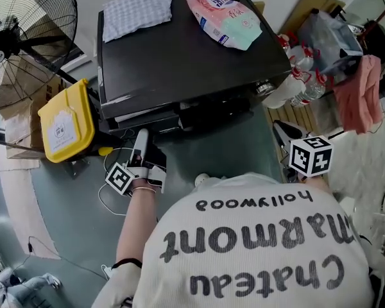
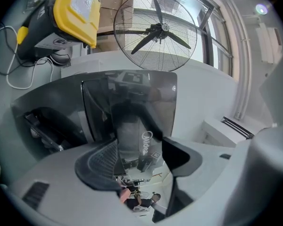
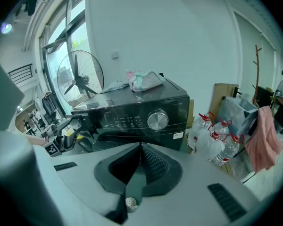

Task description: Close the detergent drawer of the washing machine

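1. The detergent drawer (image 2: pixel 132 102) stands out from the front of the washing machine (image 1: pixel 199 56), at its left corner. In the head view that is just left of centre; in the left gripper view its glossy dark face fills the middle.
2. Our left hand-held gripper (image 2: pixel 139 157) has its jaws spread, with the drawer face close ahead of the tips. We cannot tell if the pads touch it.
3. Our right hand-held gripper (image 3: pixel 140 149) has its jaws pressed together on nothing. It sits at the right of the head view, well apart from the drawer.
4. To do the step well, we judge it best to set the tips square on the middle of the drawer face. Then we push straight along the slide until it sits flush. An off-centre push could skew and jam it.
5. Room is tight on the left: the yellow bin (image 1: pixel 67 120) stands just beside that corner, with the fan (image 1: pixel 25 37) behind it.
6. A cable (image 1: pixel 109 201) lies on the floor below our left wrist. The path straight into the machine looks open.
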A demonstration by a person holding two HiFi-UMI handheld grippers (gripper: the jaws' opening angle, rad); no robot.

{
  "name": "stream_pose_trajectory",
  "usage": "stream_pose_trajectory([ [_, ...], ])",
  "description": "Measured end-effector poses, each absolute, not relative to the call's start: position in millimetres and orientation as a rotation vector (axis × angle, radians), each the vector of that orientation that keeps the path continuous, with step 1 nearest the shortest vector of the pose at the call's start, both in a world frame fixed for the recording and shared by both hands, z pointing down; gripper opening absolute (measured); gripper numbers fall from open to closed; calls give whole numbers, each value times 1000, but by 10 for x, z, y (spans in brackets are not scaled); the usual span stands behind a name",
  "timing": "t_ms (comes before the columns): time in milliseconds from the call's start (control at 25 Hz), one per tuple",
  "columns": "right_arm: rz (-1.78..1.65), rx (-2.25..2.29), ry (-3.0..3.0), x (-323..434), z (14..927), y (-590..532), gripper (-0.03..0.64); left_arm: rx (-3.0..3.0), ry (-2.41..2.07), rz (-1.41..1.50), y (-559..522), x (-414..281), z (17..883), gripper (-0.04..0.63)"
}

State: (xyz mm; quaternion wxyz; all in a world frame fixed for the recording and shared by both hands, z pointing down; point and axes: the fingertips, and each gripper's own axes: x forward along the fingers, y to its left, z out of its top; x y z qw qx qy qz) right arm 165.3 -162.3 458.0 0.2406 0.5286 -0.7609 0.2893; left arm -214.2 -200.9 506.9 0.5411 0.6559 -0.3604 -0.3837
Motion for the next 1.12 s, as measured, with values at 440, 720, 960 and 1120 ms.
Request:
stream_pose_trajectory([
  [440, 772, 1457, -2053, 1717, 4610, -1574, 31, 1546, -875, -929, -2074, -2141, 5079, 288],
  [720, 840, 1475, -2072, 1663, 4608, -1596, 31, 1542, -887, -937, -2110, -2164, 5079, 288],
  [960, 836, 1476, -2058, 1683, 4613, -1561, 31, 1535, -892, -941, -2186, -2168, 5076, 290],
  [1120, 838, 1490, -2053, 1715, 4613, -1541, 31, 1531, -891, -942, -2200, -2174, 5082, 290],
])
